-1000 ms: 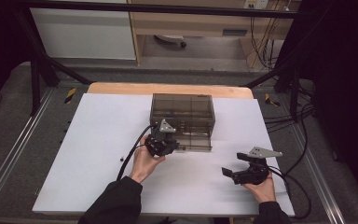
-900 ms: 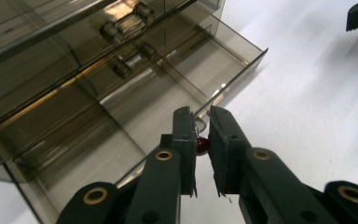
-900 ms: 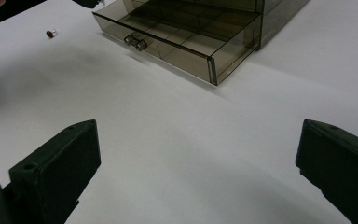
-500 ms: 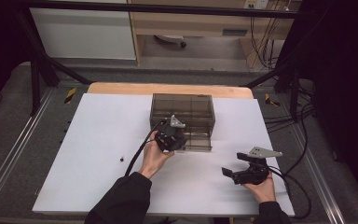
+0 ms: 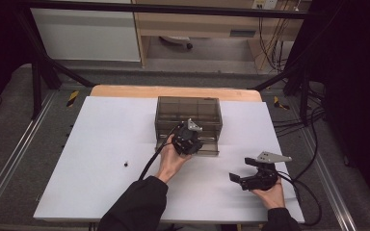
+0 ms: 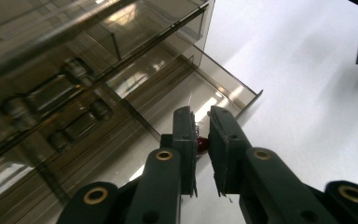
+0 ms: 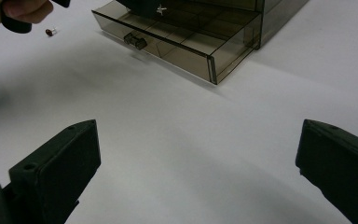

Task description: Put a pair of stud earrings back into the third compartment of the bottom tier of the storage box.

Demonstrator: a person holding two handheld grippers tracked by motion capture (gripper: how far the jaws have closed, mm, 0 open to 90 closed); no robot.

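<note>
A smoky see-through drawer cabinet [image 5: 189, 111] stands at the table's middle back, its bottom drawer [image 7: 177, 42] pulled out. My left gripper [image 5: 191, 138] hovers over that open drawer [image 6: 223, 77]. In the left gripper view its jaws [image 6: 203, 114] are shut on a small red piece [image 6: 202, 143] pinched low between the pads. My right gripper [image 5: 239, 170] rests near the front right of the table, held in a hand. Its jaws [image 7: 199, 128] stand wide open with nothing between them, facing the drawer's front corner.
A small dark piece [image 5: 125, 164] lies alone on the white table [image 5: 101, 134] to the left of my left forearm; it appears again as the small dark piece [image 7: 50, 31] in the right gripper view. Metal rails and cables run along both sides of the table.
My left hand has moved right and toward the cabinet, from the drawer's left end to above its middle. The right gripper has stayed in place.
</note>
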